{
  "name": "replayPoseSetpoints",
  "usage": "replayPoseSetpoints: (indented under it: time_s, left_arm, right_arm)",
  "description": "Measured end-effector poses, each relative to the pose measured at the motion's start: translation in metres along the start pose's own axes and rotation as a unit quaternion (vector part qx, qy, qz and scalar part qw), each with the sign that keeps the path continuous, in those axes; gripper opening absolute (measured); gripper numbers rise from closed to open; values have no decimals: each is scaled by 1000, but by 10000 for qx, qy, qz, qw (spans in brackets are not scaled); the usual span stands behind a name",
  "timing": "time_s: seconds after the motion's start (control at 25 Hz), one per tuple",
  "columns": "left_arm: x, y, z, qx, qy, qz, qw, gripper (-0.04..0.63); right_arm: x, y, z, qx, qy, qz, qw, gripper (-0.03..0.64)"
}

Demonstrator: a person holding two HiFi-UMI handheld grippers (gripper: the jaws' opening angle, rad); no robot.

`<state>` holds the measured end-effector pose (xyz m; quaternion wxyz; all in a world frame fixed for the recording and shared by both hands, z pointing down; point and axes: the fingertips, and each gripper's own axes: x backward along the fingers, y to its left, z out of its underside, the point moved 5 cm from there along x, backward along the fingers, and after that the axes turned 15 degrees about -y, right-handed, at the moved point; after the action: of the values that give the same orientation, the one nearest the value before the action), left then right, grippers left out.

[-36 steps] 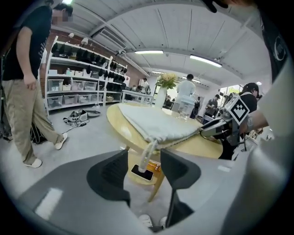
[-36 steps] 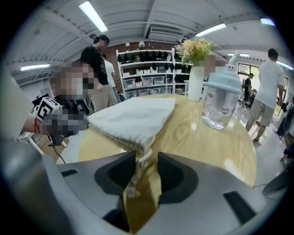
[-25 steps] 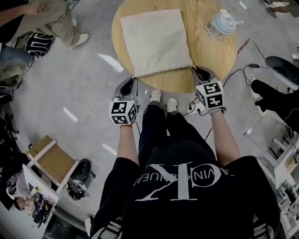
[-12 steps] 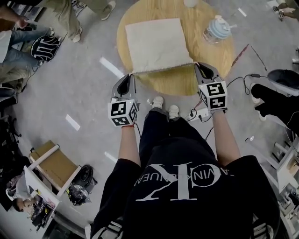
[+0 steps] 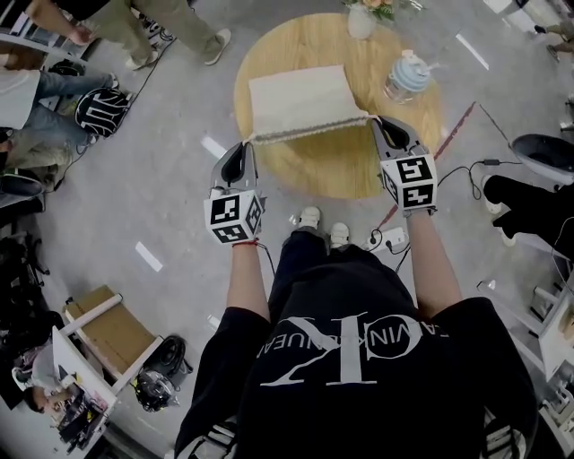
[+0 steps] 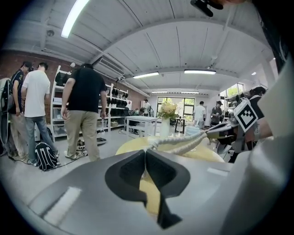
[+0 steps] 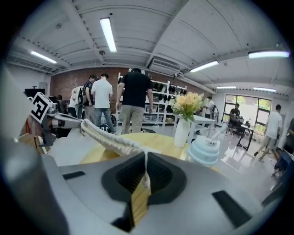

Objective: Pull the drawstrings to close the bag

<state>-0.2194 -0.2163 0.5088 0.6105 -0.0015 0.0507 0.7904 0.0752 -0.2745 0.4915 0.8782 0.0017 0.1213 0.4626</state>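
A cream drawstring bag [image 5: 299, 94] lies on the round wooden table [image 5: 350, 161], its near mouth edge [image 5: 309, 129] gathered into a ruffled band and lifted. My left gripper [image 5: 250, 143] is shut on the drawstring at the band's left end. My right gripper [image 5: 375, 122] is shut on the drawstring at the right end. In the left gripper view the cord enters the closed jaws [image 6: 146, 151] and the gathered band [image 6: 183, 144] runs away to the right. In the right gripper view the cord hangs in the closed jaws [image 7: 145, 158], and the band [image 7: 103, 135] stretches left.
A pale blue jug [image 5: 405, 73] and a white vase of flowers [image 5: 361, 18] stand on the table's far right. People stand at the upper left [image 5: 134, 27]. Cables and a power strip [image 5: 386, 238] lie on the floor by my feet.
Both grippers have risen and drawn apart with the drawstrings. The bag's near edge has lifted off the table and bunched into a tight ruffle.
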Motion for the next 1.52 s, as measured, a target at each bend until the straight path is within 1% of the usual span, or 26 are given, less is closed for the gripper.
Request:
replayPoseSetpoints:
  time_s: [0.16, 0.28, 0.56, 1.08, 1.2, 1.32, 1.44, 1.52]
  left_arm:
    - [-10, 4, -27, -111, -253, -7, 9996, 20]
    - [-15, 5, -43, -206, -367, -26, 9991, 20]
    - [-24, 6, -87, -557, -736, -17, 9957, 20]
    - [-32, 5, -154, -798, -1363, -56, 9874, 20]
    - [-30, 5, -165, -1022, -1399, -166, 9847, 20]
    - [-25, 5, -176, -1262, -1412, -375, 9812, 20]
    - [-21, 5, -183, -1377, -1443, -577, 9782, 20]
    - [-21, 6, -188, -1370, -1456, -712, 9772, 20]
  right_arm:
    - [-5, -8, -25, 105, -262, 48, 9996, 21]
    - [-7, -13, -39, 169, -369, 81, 9991, 21]
    - [-8, -25, -79, 513, -797, 255, 9952, 21]
    - [-6, -38, -139, 787, -1456, 453, 9852, 21]
    - [-4, -39, -150, 911, -1549, 533, 9823, 21]
    - [-1, -41, -160, 1106, -1526, 677, 9797, 21]
    - [4, -46, -166, 1218, -1509, 890, 9770, 21]
    - [5, -51, -171, 1269, -1517, 1010, 9750, 21]
